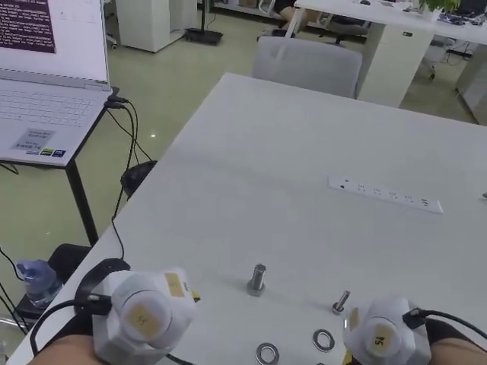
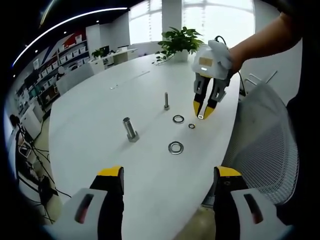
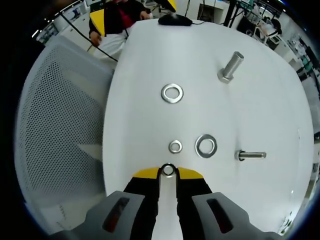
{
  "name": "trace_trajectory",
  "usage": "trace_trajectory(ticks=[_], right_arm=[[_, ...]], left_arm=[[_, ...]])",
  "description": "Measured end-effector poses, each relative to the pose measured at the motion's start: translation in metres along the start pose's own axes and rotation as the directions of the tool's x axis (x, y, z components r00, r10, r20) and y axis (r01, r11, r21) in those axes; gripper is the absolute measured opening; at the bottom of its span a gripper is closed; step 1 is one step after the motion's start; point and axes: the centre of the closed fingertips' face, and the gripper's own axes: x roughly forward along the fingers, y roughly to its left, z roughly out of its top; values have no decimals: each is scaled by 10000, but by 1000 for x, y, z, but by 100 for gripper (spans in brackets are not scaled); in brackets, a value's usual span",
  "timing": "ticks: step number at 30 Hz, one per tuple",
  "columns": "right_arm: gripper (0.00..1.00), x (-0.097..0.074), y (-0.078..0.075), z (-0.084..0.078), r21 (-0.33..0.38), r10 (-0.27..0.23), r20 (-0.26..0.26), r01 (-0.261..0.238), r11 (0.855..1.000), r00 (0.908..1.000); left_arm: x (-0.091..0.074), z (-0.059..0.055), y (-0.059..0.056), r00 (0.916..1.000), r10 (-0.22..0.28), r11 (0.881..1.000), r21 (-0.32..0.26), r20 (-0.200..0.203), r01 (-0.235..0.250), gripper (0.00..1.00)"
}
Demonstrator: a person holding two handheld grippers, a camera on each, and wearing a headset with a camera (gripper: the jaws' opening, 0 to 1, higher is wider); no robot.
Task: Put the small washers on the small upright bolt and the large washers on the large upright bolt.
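Observation:
The large bolt (image 1: 257, 279) and the small bolt (image 1: 341, 302) stand upright on the white table (image 1: 304, 152), near its front edge. My right gripper (image 3: 169, 172) is shut on a small washer (image 3: 169, 170), held just above the table. Ahead of it lie another small washer (image 3: 175, 146) and two large washers (image 3: 206, 145) (image 3: 172, 93), with the small bolt (image 3: 251, 155) to its right and the large bolt (image 3: 230, 67) farther off. My left gripper (image 2: 169, 172) is open with nothing between its fingers, back from the large bolt (image 2: 131, 129) and facing the right gripper (image 2: 202, 111).
A white power strip (image 1: 384, 195) lies farther back on the table. A laptop (image 1: 46, 106) sits on a side stand to the left, with cables and a water bottle (image 1: 36, 280) below. A mesh chair (image 3: 65, 125) stands at the table's near edge.

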Motion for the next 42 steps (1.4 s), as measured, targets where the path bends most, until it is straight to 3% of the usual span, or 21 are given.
trace_trajectory(ticks=[7,14,26,36,42], right_arm=[[13,-25,-22,-5,475,-298,-37,300,9984,9995],[13,-39,-43,-9,758,-445,-117,453,9961,9989],[13,-58,-82,7,1092,-893,203,865,9902,9958],[13,-56,-105,23,1086,-1173,420,1122,9877,9922],[13,-47,-111,23,1082,-1112,345,1069,9884,9932]], left_arm=[[0,2,4,9999,98,9999,24,104,-98,75],[3,3,6,9999,111,9999,13,46,-111,76],[4,5,11,9999,114,9999,-16,2,-114,77],[7,2,12,9999,103,9999,-74,-21,-103,79],[8,0,15,9999,84,9999,-105,-84,-85,81]])
